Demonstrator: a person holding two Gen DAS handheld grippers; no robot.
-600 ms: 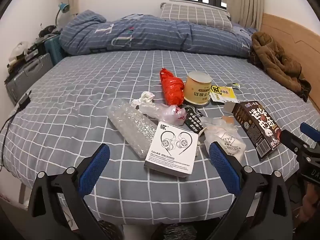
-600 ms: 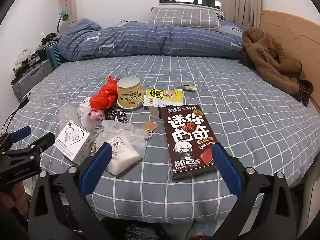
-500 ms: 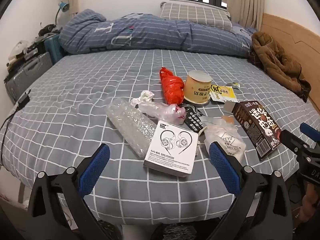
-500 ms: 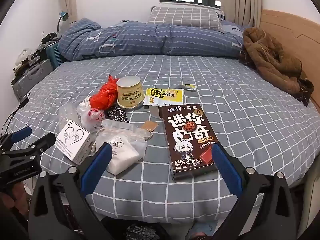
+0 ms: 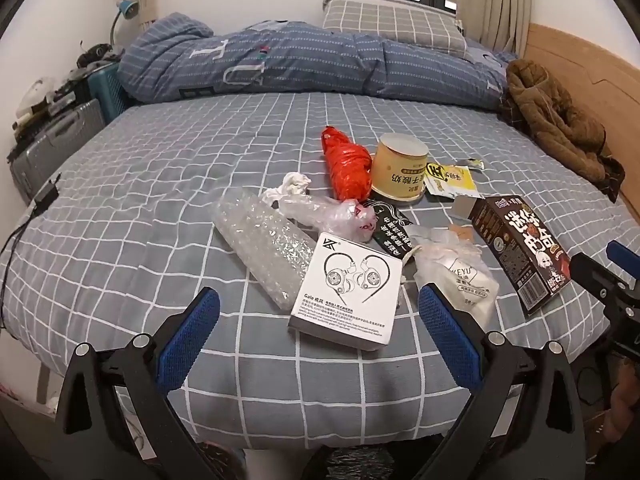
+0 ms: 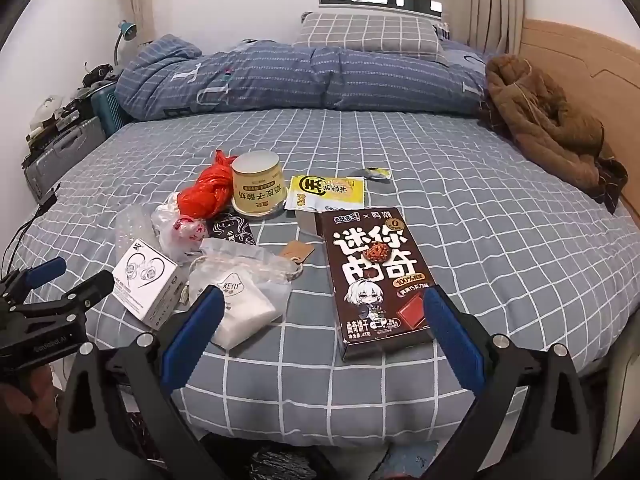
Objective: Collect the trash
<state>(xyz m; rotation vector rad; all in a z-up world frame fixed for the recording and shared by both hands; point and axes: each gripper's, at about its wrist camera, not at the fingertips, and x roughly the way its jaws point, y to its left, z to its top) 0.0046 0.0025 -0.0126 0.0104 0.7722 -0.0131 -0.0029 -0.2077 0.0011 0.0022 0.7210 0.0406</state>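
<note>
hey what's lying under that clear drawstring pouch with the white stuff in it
Only the checked bedsheet shows around the drawstring pouch. A brown tag pokes out at its far edge; whatever lies directly beneath the pouch is hidden.

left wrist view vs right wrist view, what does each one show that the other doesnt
Only the left wrist view shows the crumpled white tissue and the full bubble wrap strip. Only the right wrist view shows the whole front of the brown cookie box and the brown paper tag. Both show the white earphone box, yellow cup, red bag and open, empty tongs.
</note>
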